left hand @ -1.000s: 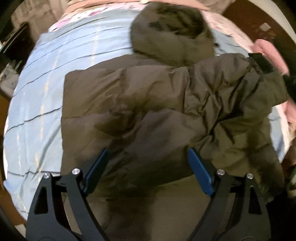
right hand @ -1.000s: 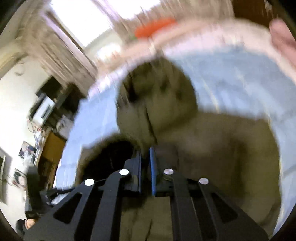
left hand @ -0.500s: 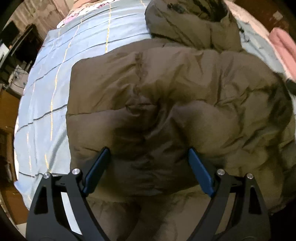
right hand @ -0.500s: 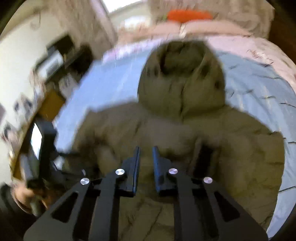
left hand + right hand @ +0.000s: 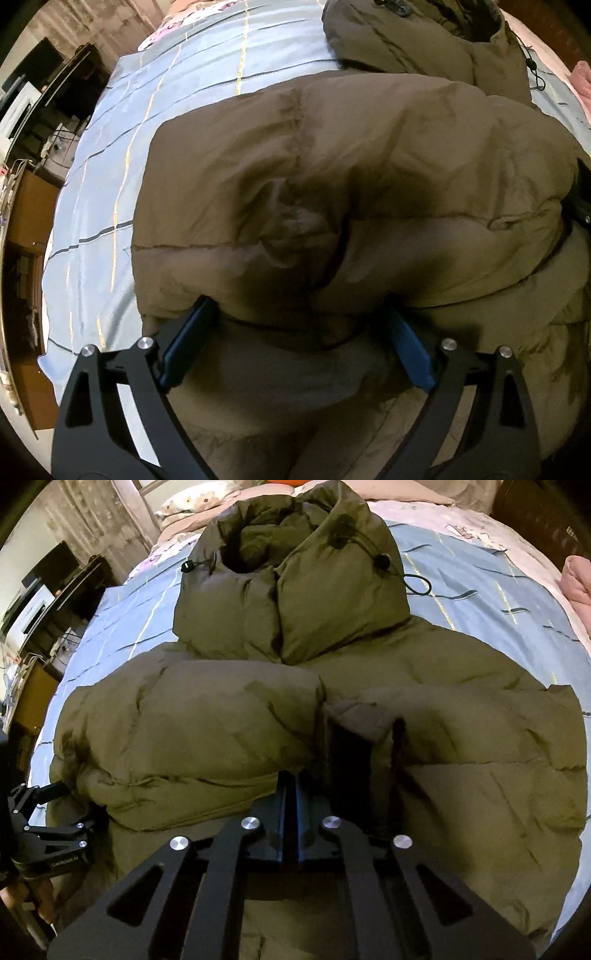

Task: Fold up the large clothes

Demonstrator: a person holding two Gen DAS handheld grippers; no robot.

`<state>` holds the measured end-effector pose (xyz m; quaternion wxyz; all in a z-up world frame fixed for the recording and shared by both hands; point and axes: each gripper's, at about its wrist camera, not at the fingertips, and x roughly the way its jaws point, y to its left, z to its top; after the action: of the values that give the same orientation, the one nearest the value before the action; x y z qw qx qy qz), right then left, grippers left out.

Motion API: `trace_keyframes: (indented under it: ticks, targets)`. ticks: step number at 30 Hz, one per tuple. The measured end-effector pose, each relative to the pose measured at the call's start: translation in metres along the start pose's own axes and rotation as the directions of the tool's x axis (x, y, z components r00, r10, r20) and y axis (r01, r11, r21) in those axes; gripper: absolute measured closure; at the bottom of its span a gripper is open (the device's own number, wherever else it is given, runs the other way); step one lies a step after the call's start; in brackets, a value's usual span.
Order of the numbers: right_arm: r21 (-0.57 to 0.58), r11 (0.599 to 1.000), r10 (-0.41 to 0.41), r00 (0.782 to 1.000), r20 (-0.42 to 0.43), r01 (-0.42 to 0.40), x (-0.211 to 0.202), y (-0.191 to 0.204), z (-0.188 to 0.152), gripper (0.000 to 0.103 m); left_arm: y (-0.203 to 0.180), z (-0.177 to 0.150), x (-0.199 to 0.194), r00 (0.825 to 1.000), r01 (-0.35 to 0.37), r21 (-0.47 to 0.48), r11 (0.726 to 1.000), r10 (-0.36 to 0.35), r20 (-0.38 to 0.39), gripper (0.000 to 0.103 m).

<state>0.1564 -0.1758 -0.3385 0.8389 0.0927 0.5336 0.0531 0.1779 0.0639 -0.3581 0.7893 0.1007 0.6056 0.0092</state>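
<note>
We saw an olive-green puffer jacket (image 5: 424, 686) spread across a bed covered by a light blue checked sheet (image 5: 155, 110), filling the centre of both views, its hood (image 5: 295, 579) toward the top of the right wrist frame with black drawcord toggles on it. Both sleeves lay folded inward over the body, meeting near the middle. Our left gripper (image 5: 299, 339) sat at the bottom of its frame with fingers (image 5: 188, 339) spread wide, their tips tucked under the folded sleeve's edge. Our right gripper (image 5: 291, 805) had its fingers pressed together with nothing between them, just at the jacket's front. A pink cloth (image 5: 578, 579) lay at the right edge.
</note>
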Motion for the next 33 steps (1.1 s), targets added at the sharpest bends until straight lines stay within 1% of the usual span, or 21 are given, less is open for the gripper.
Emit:
trace_keyframes:
  ticks: [2,4,5,6,8,11,14,16,19,20,22,23,24,25,26,27,29,30,31,32,33]
  targets:
    - [-0.001,1.000,0.014,1.000,-0.006,-0.014,-0.014,0.005,-0.002,0.096,0.006,-0.001,-0.008,1.000,0.028,-0.017,0.999,-0.027,0.004,0.009]
    - [-0.015,0.999,0.047,0.999,0.001,-0.047,-0.029,0.009,-0.006,0.096,0.015,-0.003,-0.020,0.997,0.073,-0.038,0.997,-0.072,0.020,0.009]
    - [-0.031,0.998,0.051,0.999,0.001,-0.051,-0.033,0.012,-0.009,0.095,0.017,-0.004,-0.023,0.997,0.080,-0.046,0.996,-0.079,0.025,0.009]
    - [-0.061,0.998,0.033,0.999,-0.006,-0.033,-0.036,0.017,-0.014,0.093,0.022,-0.005,-0.026,0.996,0.082,-0.061,0.995,-0.081,0.033,0.009]
    - [-0.095,0.996,-0.005,1.000,-0.022,0.002,-0.032,0.021,-0.019,0.092,0.026,-0.007,-0.027,0.997,0.067,-0.074,0.995,-0.064,0.033,0.009]
    - [-0.112,0.993,-0.047,0.996,-0.078,0.038,-0.009,0.022,-0.026,0.092,0.026,-0.008,-0.010,1.000,0.017,-0.064,0.998,-0.018,-0.019,0.009]
    - [-0.073,0.997,-0.026,0.991,-0.128,0.016,0.015,0.015,-0.030,0.092,0.025,-0.010,0.006,0.999,0.010,-0.053,0.999,-0.012,-0.047,0.005]
    - [-0.079,0.997,-0.030,0.990,-0.135,0.020,0.024,0.015,-0.034,0.092,0.020,-0.011,0.012,0.999,-0.023,-0.029,0.999,0.022,-0.042,0.003]
    - [-0.099,0.995,-0.045,0.990,-0.134,0.032,0.020,0.018,-0.036,0.092,0.012,-0.012,0.017,0.997,-0.063,0.010,0.998,0.063,-0.034,0.002]
    - [-0.084,0.996,-0.034,0.991,-0.132,0.023,0.013,0.017,-0.036,0.092,0.012,-0.011,0.014,0.997,-0.071,0.014,0.997,0.072,-0.030,0.003]
    - [-0.061,0.998,0.000,0.993,-0.119,-0.007,-0.003,0.015,-0.036,0.092,0.012,-0.011,-0.002,0.997,-0.076,0.013,0.997,0.076,0.010,0.005]
    - [-0.060,0.998,0.005,0.994,-0.114,-0.012,-0.011,0.014,-0.037,0.091,0.013,-0.012,-0.010,0.997,-0.068,0.013,0.998,0.067,0.029,0.005]
    - [-0.065,0.998,0.000,0.994,-0.111,-0.007,-0.020,0.014,-0.040,0.090,0.013,-0.013,-0.023,0.998,-0.037,0.008,0.999,0.037,0.055,0.005]
    - [-0.078,0.997,-0.019,0.993,-0.119,0.009,-0.028,0.015,-0.044,0.088,0.013,-0.015,-0.030,0.998,-0.006,0.003,1.000,0.006,0.064,0.005]
    - [-0.090,0.996,-0.035,0.990,-0.133,0.023,-0.033,0.015,-0.048,0.083,0.011,-0.016,-0.036,0.998,0.031,-0.002,1.000,-0.031,0.063,0.005]
    - [-0.097,0.995,-0.046,0.988,-0.149,0.032,-0.038,0.014,-0.054,0.076,0.009,-0.019,-0.041,0.996,0.079,-0.004,0.997,-0.079,0.045,0.005]
    - [-0.106,0.994,-0.049,0.984,-0.173,0.031,-0.045,0.009,-0.072,0.066,0.001,-0.024,-0.042,0.990,0.139,0.008,0.990,-0.139,0.002,0.005]
    - [-0.111,0.993,-0.058,0.981,-0.185,0.037,-0.044,0.006,-0.079,0.066,-0.005,-0.025,-0.040,0.989,0.148,0.027,0.989,-0.147,-0.011,0.005]
    - [-0.114,0.992,-0.077,0.976,-0.206,0.054,-0.040,0.001,-0.086,0.066,-0.013,-0.028,-0.037,0.990,0.141,0.053,0.989,-0.140,-0.021,0.005]
    - [-0.112,0.992,-0.089,0.970,-0.225,0.065,-0.034,-0.003,-0.090,0.066,-0.019,-0.030,-0.032,0.993,0.118,0.081,0.990,-0.116,-0.028,0.005]
    - [-0.107,0.991,-0.104,0.961,-0.256,0.078,-0.023,-0.009,-0.095,0.066,-0.023,-0.031,-0.024,0.996,0.080,0.108,0.991,-0.076,-0.042,0.005]
